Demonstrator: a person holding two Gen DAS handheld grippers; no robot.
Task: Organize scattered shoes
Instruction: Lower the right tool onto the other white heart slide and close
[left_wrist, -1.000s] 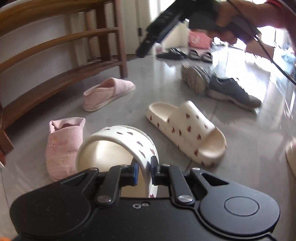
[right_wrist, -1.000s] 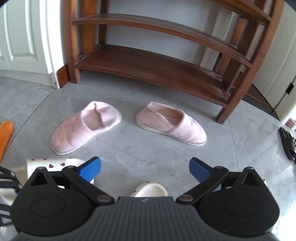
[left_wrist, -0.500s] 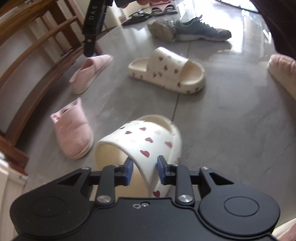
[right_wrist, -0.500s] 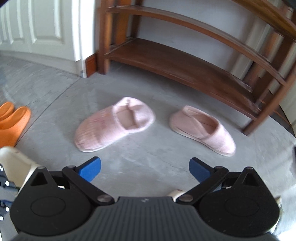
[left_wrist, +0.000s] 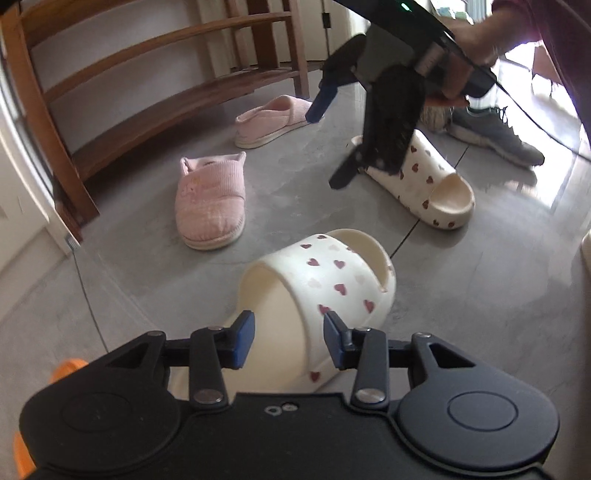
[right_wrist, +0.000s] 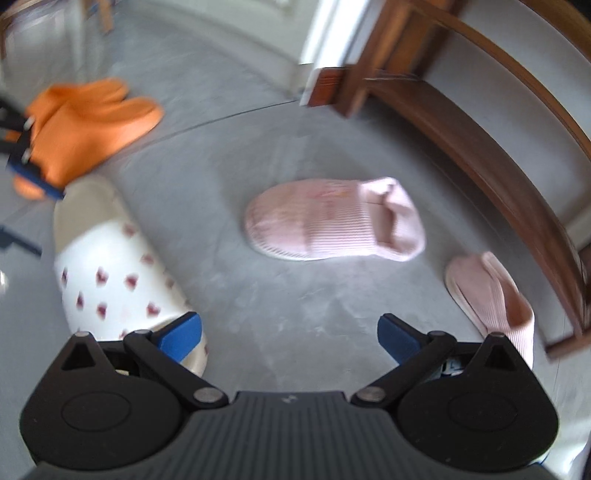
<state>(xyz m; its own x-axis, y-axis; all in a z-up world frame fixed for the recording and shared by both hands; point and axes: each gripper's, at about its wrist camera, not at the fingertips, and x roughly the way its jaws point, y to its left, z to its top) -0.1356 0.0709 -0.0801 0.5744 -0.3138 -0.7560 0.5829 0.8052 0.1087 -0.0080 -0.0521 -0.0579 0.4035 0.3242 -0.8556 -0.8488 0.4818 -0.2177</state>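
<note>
1. Grey floor (left_wrist: 480, 302) carried all footwear; wooden shoe rack (left_wrist: 155, 85) stood against the wall, shelves bare where visible.
2. Left gripper (left_wrist: 288, 338) noted low over the near heart-print slide (left_wrist: 325, 291); jaws opening, strap between the blue pads but no longer pressed; slide resting on the floor.
3. Right gripper (right_wrist: 290, 332) spread wide, holding nothing; seen from the left camera just above the second heart-print slide (left_wrist: 432, 188).
4. Two pink slippers (left_wrist: 212, 203) (left_wrist: 273, 118) found apart, between the slides and the rack.
5. Grey sneaker (left_wrist: 495, 133) lay beyond the second slide.
6. Orange slippers (right_wrist: 85, 122) sat together, behind the near slide in the right camera.
</note>
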